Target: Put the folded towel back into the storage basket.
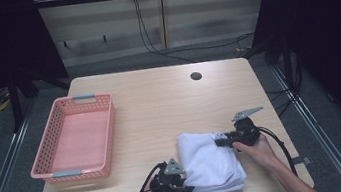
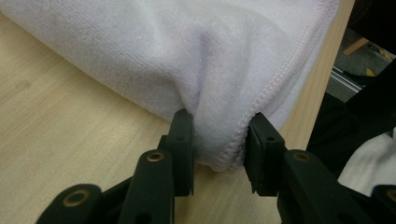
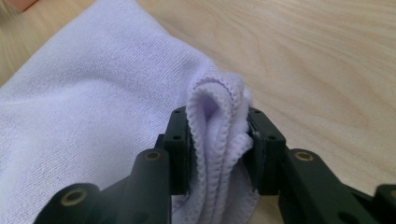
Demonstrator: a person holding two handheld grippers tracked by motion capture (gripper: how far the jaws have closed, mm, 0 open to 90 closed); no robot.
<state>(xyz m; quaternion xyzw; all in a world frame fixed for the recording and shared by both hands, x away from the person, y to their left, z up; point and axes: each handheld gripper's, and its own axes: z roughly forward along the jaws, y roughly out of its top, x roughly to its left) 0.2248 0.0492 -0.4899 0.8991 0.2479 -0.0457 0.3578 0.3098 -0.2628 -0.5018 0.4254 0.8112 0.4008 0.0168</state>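
Far left of the table (image 1: 158,97) a pink basket (image 1: 74,139) is sitting empty, well apart from the work; moving right, the left gripper (image 1: 187,184) is biting into the near-left corner of the white towel (image 1: 210,161), right at the table's near edge; in the left gripper view its jaws are closing on a bunched, hemmed fold of the towel (image 2: 187,60), cloth filling the gap btwn them, so it's pinching fabric, not spread; the towel itself is lying folded on the wood, near-right part of the table, btwn the two hands; further right, the right gripper (image 1: 220,142) is gripping the towel's far-right corner; in the right gripper view several stitched layers of the towel (image 3: 93,116) are standing up squeezed btwn its jaws; judging by this, the step in hand is securing both corners, prob. for a lift or another fold; next move needs both grips kept tight & hands rising together, w/ even tension, so no layer slips out; the left corner is close to the edge, so it could drag off
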